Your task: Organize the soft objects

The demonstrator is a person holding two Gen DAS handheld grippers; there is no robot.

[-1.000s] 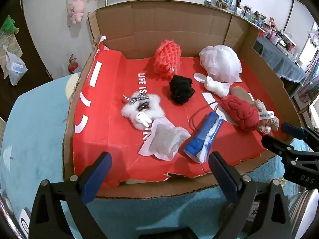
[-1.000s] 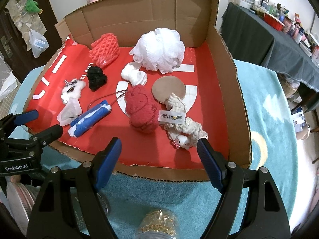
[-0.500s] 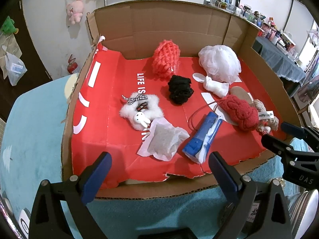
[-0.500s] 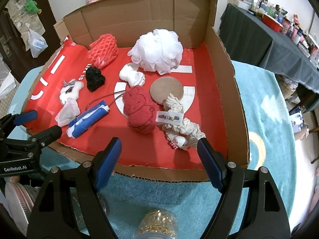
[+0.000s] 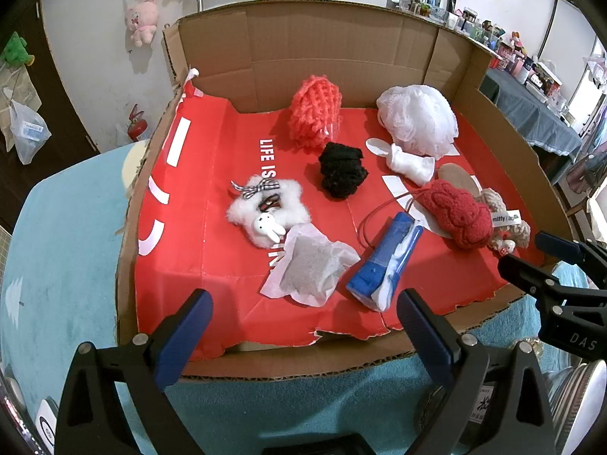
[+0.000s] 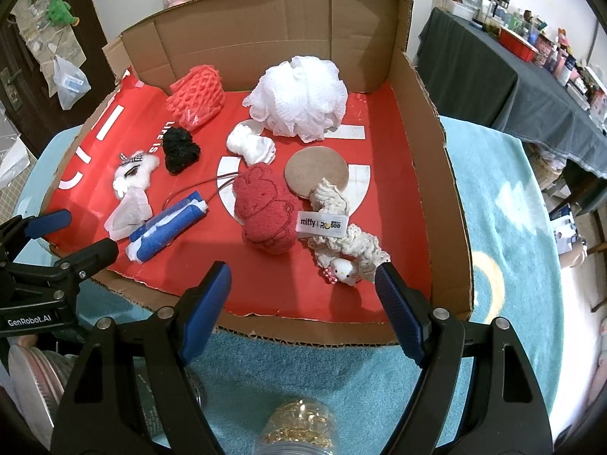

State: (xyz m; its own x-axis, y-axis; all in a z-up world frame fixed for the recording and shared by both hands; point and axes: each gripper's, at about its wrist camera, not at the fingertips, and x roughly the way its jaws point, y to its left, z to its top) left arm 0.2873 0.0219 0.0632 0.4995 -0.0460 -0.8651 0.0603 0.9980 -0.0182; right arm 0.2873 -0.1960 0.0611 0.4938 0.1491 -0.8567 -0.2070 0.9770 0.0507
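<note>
A cardboard box [image 5: 330,57] with a red floor holds several soft things: an orange knit piece [image 5: 315,113], a white mesh puff [image 5: 417,121], a black ball [image 5: 341,174], a white fluffy bunny clip [image 5: 269,212], a grey sachet [image 5: 311,269], a blue roll [image 5: 383,265] and a red knit piece [image 5: 455,212]. In the right wrist view the red knit piece [image 6: 265,212] lies beside a cream crochet scrunchie [image 6: 345,239]. My left gripper [image 5: 303,330] is open and empty at the box's front edge. My right gripper [image 6: 303,299] is open and empty there too.
The box stands on a teal cloth [image 6: 504,227]. A jar of gold bits [image 6: 299,428] sits under the right gripper. A brown round pad [image 6: 316,168] lies on the box floor. A dark table [image 6: 493,60] with clutter stands to the right.
Both grippers have shifted slightly; the box contents drifted a little left in both views. Nothing was taken hold of.
</note>
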